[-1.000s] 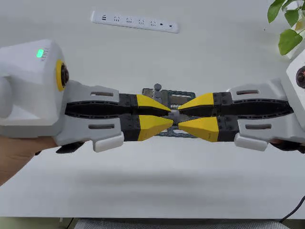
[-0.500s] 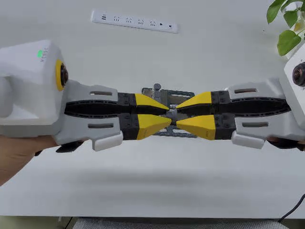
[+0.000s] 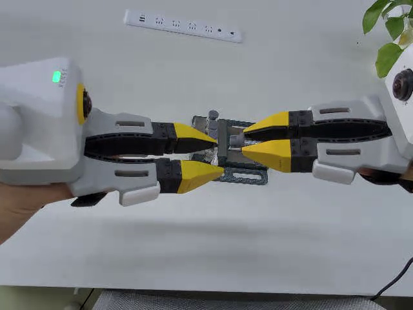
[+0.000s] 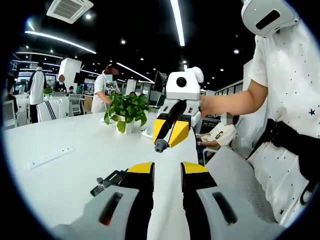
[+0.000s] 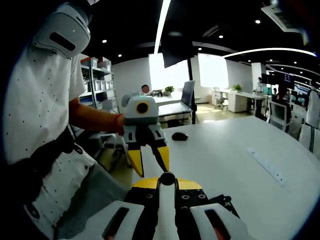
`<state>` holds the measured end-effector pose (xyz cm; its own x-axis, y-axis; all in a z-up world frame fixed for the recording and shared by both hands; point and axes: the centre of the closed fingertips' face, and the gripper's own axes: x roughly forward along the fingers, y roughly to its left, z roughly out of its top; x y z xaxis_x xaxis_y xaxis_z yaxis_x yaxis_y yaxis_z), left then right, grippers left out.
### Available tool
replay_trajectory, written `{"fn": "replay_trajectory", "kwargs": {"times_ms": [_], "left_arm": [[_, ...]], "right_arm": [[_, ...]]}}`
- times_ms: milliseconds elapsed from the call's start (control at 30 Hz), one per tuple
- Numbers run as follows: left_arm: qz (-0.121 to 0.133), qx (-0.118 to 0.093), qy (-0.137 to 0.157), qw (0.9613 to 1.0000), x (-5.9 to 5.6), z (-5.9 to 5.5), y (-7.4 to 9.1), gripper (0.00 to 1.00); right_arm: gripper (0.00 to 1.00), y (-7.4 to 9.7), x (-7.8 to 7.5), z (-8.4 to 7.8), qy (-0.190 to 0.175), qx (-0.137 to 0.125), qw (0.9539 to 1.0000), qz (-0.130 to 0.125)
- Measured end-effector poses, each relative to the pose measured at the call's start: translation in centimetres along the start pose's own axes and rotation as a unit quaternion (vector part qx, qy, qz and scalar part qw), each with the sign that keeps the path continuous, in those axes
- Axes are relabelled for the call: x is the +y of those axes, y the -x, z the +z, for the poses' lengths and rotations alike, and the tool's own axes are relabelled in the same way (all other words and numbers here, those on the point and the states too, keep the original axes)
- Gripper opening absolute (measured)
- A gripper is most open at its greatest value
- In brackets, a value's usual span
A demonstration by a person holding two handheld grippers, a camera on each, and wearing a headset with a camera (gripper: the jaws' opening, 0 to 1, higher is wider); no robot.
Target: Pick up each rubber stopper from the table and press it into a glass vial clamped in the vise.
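Open-plan office: rows of desks (image 5: 172,109), monitors (image 5: 188,92), ceiling strip lights (image 4: 176,20).

Head view: white table (image 3: 193,252) spans the frame, with a power strip (image 3: 182,27) at upper centre-left and plant leaves (image 3: 389,57) at upper right. Left gripper view: dark ceiling, linear light strip (image 4: 176,20), ceiling vent (image 4: 69,8) upper left. Right gripper view: bright windows (image 5: 215,70) centre, shelving (image 5: 100,85) left.

- Near edge of the table (image 3: 206,245): bare, open to either hand.
- Middle: blocked by the vise (image 3: 245,174), with left gripper (image 3: 219,155) and right gripper (image 3: 243,141) nearly tip to tip above it, and a rubber stopper (image 3: 237,139) pinched in the right one.
- Far edge: power strip (image 3: 182,26); far right corner: plant (image 3: 386,32).
- Bare between strip and vise.
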<state>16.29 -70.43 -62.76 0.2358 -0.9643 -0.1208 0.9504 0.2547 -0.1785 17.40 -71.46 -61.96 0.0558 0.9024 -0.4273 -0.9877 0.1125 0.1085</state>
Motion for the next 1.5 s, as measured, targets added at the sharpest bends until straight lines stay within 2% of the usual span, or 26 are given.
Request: {"fn": "replay_trajectory", "kwargs": {"times_ms": [133,233,333,500,567,600,767,833,867,1067,1100,1167,1233,1367,1467,1500], "left_arm": [[0.014,0.016,-0.008,0.9997,0.6,-0.9,0.3,0.25],[0.025,0.030,-0.015,0.9991,1.0,-1.7,0.6,0.30],[0.037,0.054,-0.026,0.9975,1.5,-3.0,0.8,0.36],[0.051,0.064,-0.032,0.9961,2.1,-4.0,1.3,0.46],[0.056,0.069,-0.029,0.9956,2.3,-4.4,1.4,0.51],[0.062,0.073,-0.031,0.9949,2.5,-4.7,1.6,0.53],[0.072,0.087,-0.034,0.9930,3.1,-5.7,2.0,0.60],[0.079,0.094,-0.039,0.9917,3.4,-6.0,2.2,0.63],[0.081,0.096,-0.041,0.9913,3.5,-6.3,2.2,0.65],[0.088,0.111,-0.045,0.9889,3.9,-7.5,2.7,0.73],[0.092,0.112,-0.044,0.9885,4.1,-7.7,2.8,0.75],[0.100,0.109,-0.041,0.9881,4.4,-7.9,2.9,0.81],[0.104,0.111,-0.040,0.9876,4.7,-8.2,3.0,0.83],[0.107,0.110,-0.037,0.9874,4.8,-8.6,3.0,0.87],[0.107,0.108,-0.035,0.9877,4.8,-8.7,3.0,0.88],[0.106,0.109,-0.035,0.9878,4.7,-8.8,3.0,0.88]], "right_arm": [[0.06,-0.2,-0.7,-0.3,0.004,0.016,0.9998,-0.007],[0.06,-0.5,-1.6,-0.8,0.008,0.040,0.9991,-0.015],[0.06,-0.9,-2.7,-1.4,0.006,0.066,0.9976,-0.022],[0.06,-1.3,-4.6,-2.6,0.013,0.115,0.9927,-0.037],[0.06,-1.6,-5.1,-3.0,0.014,0.129,0.9910,-0.034],[0.06,-1.6,-5.7,-3.4,0.012,0.146,0.9884,-0.039],[0.06,-2.3,-6.8,-4.6,0.027,0.204,0.9779,-0.037],[0.06,-2.7,-6.8,-4.6,0.031,0.216,0.9752,-0.034],[0.06,-2.8,-7.1,-5.4,0.037,0.237,0.9703,-0.031],[0.06,-4.2,-8.0,-6.7,0.043,0.284,0.9578,-0.017],[0.06,-4.3,-8.2,-7.2,0.050,0.301,0.9522,-0.015],[0.06,-4.7,-8.5,-8.0,0.058,0.320,0.9454,-0.012],[0.06,-5.0,-8.5,-8.4,0.055,0.329,0.9425,-0.008],[0.06,-5.7,-8.8,-9.7,0.061,0.357,0.9320,-0.005],[0.06,-6.1,-9.0,-10.4,0.056,0.368,0.9281,-0.005],[0.06,-6.3,-9.1,-10.7,0.056,0.375,0.9255,-0.003]]}}
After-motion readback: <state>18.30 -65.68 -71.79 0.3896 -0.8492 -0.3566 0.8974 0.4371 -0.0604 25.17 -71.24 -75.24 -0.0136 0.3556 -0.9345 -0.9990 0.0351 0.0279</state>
